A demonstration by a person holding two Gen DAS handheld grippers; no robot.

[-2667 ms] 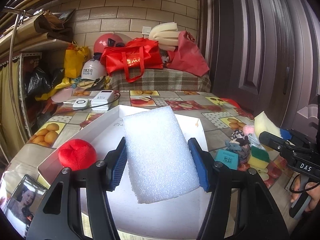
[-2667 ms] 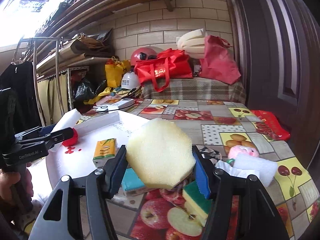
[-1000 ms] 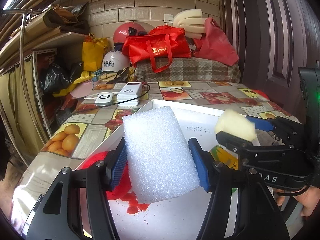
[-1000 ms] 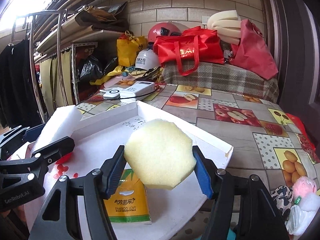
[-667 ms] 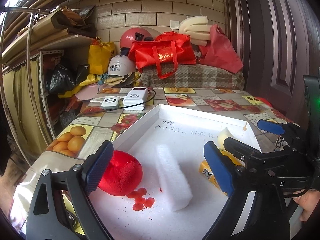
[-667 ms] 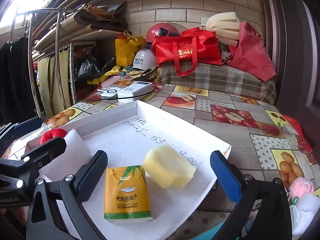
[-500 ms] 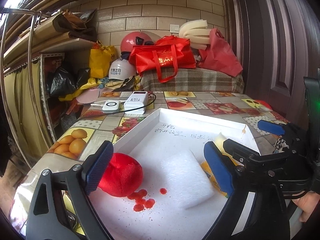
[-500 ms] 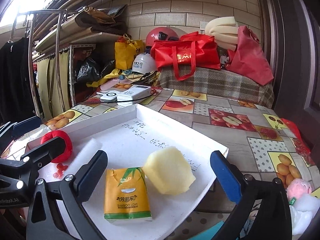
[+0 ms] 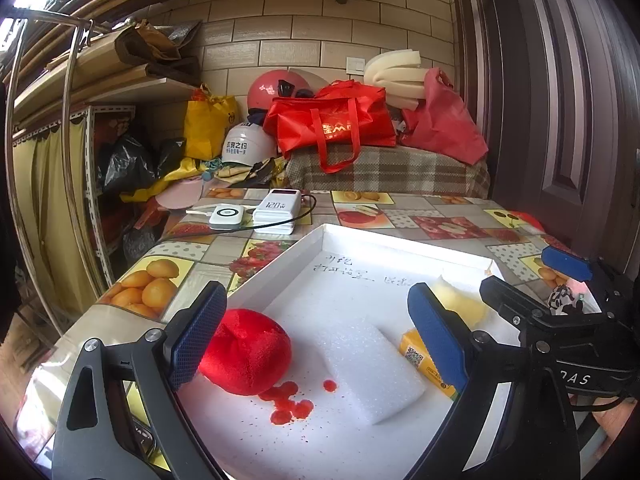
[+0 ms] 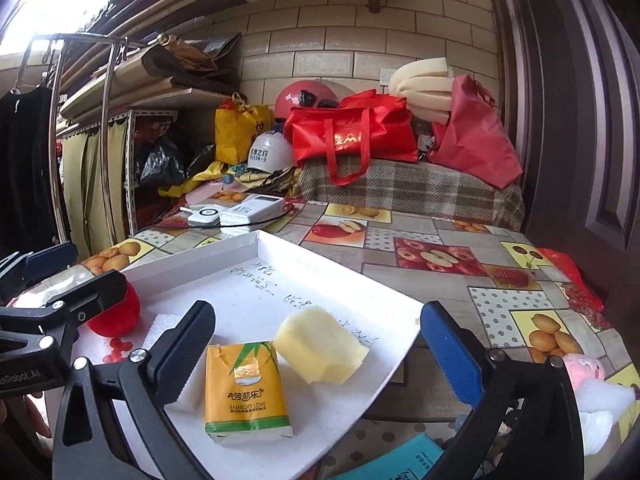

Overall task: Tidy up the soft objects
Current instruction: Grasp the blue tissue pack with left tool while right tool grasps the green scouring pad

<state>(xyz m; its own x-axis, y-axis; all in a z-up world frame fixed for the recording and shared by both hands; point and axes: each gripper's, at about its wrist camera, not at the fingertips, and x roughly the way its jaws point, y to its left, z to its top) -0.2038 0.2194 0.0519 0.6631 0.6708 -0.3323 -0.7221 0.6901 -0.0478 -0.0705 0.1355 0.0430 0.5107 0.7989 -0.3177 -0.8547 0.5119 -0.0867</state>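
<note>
Both drops done: L gripper (image 9: 316, 334) jaws just opened, apart over white foam (image 9: 370, 364); R gripper (image 10: 318, 344) apart over yellow sponge (image 10: 322, 346), mid tray (image 10: 248, 248); back straight off, no snagging

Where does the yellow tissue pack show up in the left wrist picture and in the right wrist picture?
Left wrist view: the yellow tissue pack lies right of centre in the white tray, partly hidden behind the left gripper's right finger.
Right wrist view: the pack lies low and left of centre, fully in view, beside the yellow sponge.
Shared landmark: the red plush ball at the tray's left side.
</note>
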